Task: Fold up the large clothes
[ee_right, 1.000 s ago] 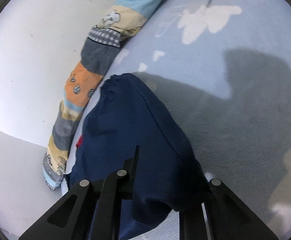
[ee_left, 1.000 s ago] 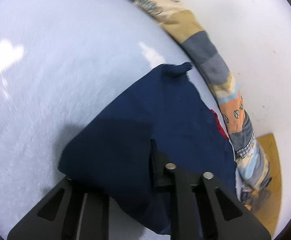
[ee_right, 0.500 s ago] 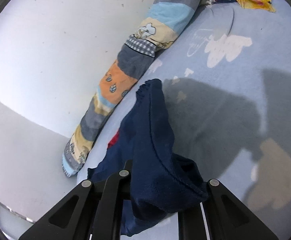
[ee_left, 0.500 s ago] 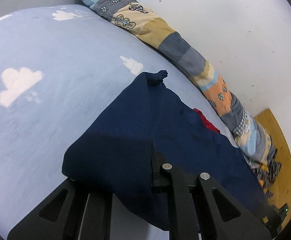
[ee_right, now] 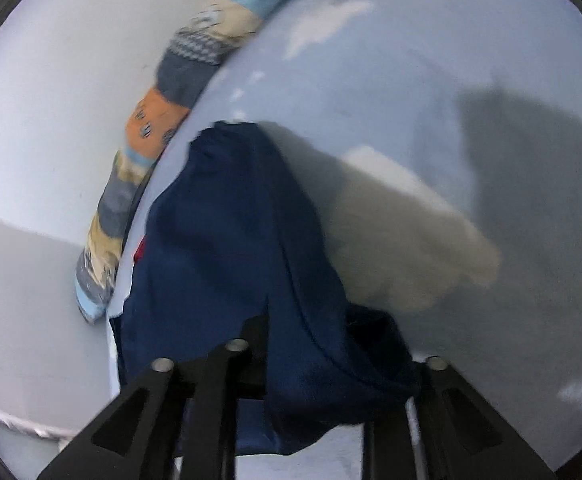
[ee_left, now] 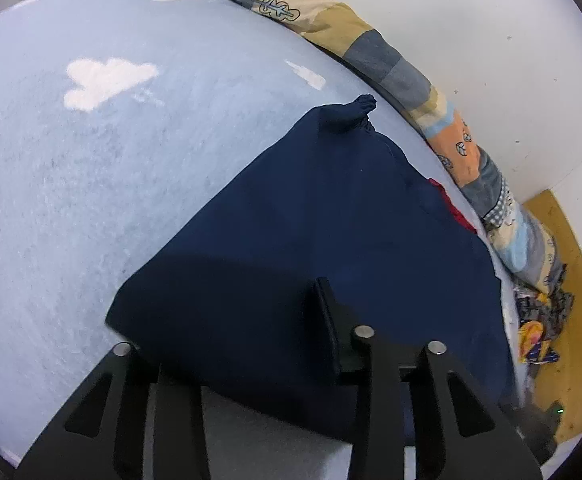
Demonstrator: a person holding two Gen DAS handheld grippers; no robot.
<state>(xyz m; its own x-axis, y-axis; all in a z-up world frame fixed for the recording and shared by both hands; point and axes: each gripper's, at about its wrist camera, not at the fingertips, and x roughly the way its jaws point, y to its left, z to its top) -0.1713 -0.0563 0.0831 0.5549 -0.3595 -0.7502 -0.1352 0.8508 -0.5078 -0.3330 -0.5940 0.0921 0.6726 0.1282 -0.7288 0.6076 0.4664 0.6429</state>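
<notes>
Surface: light blue blanket with white clouds, beside white wall.
Garment: navy garment on blanket, near patchwork bolster.
Left gripper: fingers parting, cloth draped between them.
Right gripper: fingers parting, cloth between.

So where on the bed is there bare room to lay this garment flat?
Free: the blue cloud-print sheet left of the navy garment, out to the bed's far edge. Crowded: the wall side, where the patchwork bolster borders the garment, and the clothes heap by the floor.
</notes>
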